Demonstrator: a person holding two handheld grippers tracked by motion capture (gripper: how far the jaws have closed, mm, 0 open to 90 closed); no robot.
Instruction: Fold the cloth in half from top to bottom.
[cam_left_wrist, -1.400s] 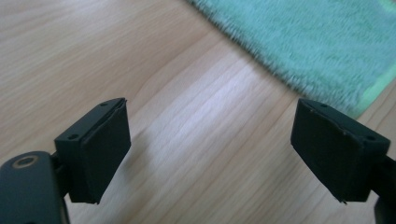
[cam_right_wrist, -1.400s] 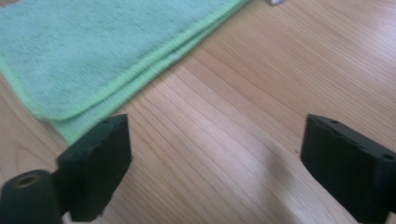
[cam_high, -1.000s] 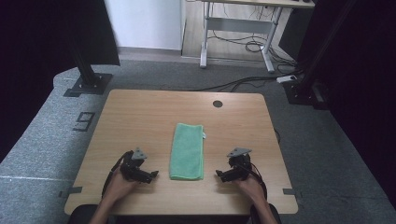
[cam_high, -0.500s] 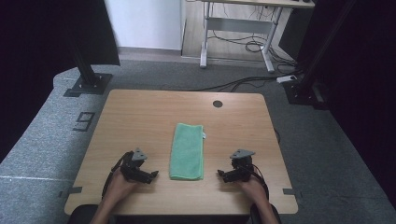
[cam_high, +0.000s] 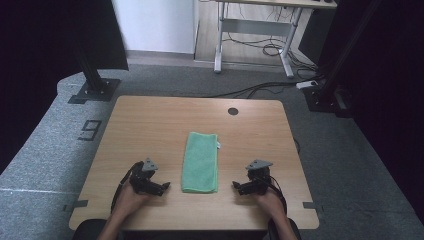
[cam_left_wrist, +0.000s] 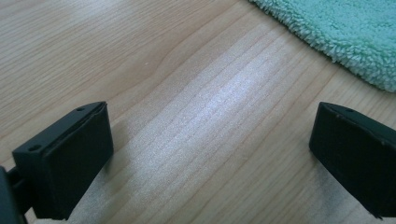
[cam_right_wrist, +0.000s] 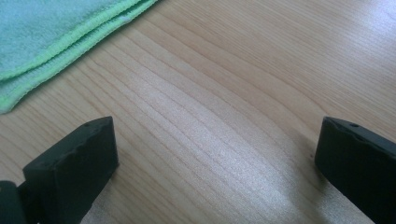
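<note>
- Two grippers resting near front edge of bench (cam_high: 150, 120): left gripper (cam_high: 159, 186), right gripper (cam_high: 240, 188).
- Fingers (cam_left_wrist: 65, 163) wide apart on both, holding nothing.
- Folded green towel (cam_high: 201, 161) flat between them, toward front edge.

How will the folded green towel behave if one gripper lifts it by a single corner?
The green towel will probably sag and unfold, since the right gripper view shows loose stacked layers at its edge. It looks light: thin, fluffy pile lying flat on the wooden table. It should not roll, and the pile likely grips well.
</note>
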